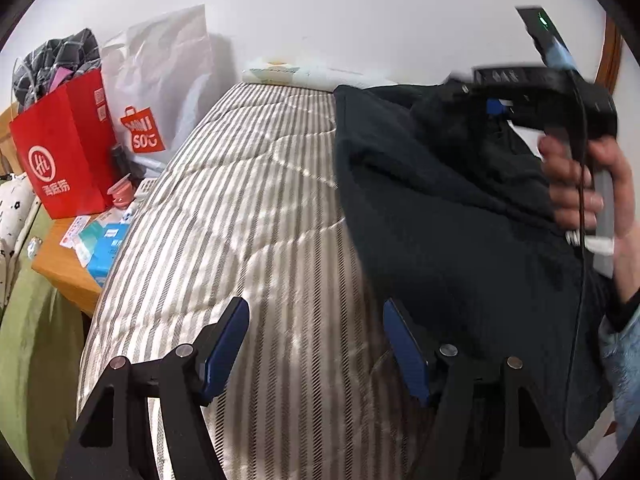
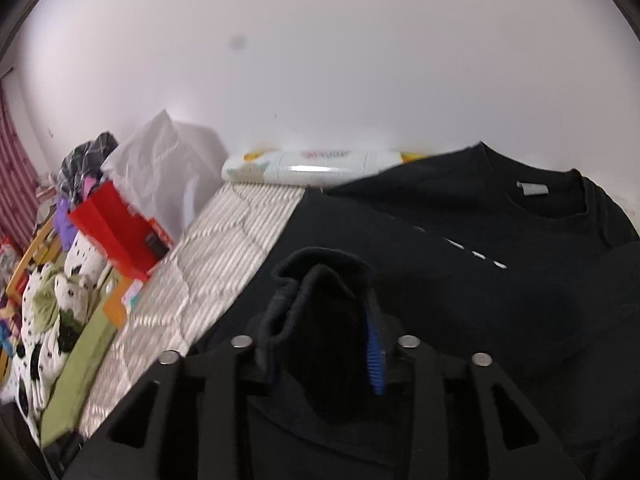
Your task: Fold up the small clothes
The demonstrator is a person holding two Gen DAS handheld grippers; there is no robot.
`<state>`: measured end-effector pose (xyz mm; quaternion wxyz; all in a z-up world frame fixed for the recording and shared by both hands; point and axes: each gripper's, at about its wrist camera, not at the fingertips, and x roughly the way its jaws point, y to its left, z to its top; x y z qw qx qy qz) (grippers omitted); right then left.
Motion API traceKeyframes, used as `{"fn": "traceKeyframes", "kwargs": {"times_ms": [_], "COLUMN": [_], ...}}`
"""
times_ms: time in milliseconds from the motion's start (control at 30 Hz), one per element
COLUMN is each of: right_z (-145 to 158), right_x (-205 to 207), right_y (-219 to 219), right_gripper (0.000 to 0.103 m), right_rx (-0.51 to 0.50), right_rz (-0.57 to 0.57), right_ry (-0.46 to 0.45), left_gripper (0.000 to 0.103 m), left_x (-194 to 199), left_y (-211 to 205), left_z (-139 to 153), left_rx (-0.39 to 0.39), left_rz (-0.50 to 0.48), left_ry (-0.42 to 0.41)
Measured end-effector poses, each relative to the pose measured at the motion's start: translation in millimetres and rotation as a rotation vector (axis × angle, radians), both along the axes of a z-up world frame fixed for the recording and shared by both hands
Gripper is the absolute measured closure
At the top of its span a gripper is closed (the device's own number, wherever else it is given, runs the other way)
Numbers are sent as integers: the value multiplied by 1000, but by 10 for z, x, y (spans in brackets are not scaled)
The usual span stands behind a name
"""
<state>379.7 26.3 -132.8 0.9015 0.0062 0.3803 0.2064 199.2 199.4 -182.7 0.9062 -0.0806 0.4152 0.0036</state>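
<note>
1. Left wrist view: your left gripper (image 1: 316, 344) is spread wide with nothing between its blue pads, hovering over the grey-and-white striped quilted bed cover (image 1: 248, 208). The black knit garment (image 1: 440, 208) hangs just to its right, so that is the way to reach.
2. Your right gripper (image 2: 320, 332) is clenched on a bunched, ribbed edge of that garment, holding it up off the bed; it is the only hand on the cloth.
3. The garment's long axis seems to run from that raised edge down toward you.
4. A black T-shirt with a grey neck label (image 2: 500, 216) lies flat on the bed's far right side.
5. At the far left, the red paper shopping bag (image 1: 64, 148) is stuffed with checked and purple fabric; the white plastic bag (image 1: 168, 80) beside it hides its contents.
</note>
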Motion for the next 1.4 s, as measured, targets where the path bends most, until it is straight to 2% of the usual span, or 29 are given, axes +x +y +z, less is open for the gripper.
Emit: {"fn": "traceKeyframes", "kwargs": {"times_ms": [100,200,267,400,600,767,900,967,1067,1200,1333,1400], "right_z": [97,142,88,-123,-512,-694,-710,-674,-579,-482,-467,-556], "right_x": [-207,-415,-512,-695,-745,-750,-766,-799,-878,-878,-773,-676], "right_y": [-309,-778,-1124,-1854,-2428,-2553,-2629,-2689,-2800,-2885,-2935,-2945], "right_gripper": [53,52,53,60,64,65,65,65,65,65,65,65], "right_rx": [-36,-133,-200,-224,-235,-197,-222,-224,-195,-182,-145,-179], "right_rz": [-25,-91,-151,-252,-343,-349,-349,-358,-362,-380,-398,-427], "right_ry": [-65,-96,-71,-8,94,123,126,115,88,42,16,32], "left_gripper": [36,36,36,36,36,36,36,36,38,38,44,50], "left_x": [109,254,376,661,1262,1651,1805,1758,1624,1608,1692,1763], "left_y": [-88,-208,-312,-544,-902,-1089,-1008,-835,-491,-321,-387,-477], "left_z": [122,244,349,517,621,522,374,327,258,213,199,157], "left_rx": [-11,-14,-4,-25,-61,-41,71,58,-5,-77,-80,-49], "left_rz": [-23,-44,-51,-88,-110,-90,-21,17,74,60,42,30], "left_ry": [-16,-33,-45,-73,-86,-79,-40,-22,8,11,-5,6]}}
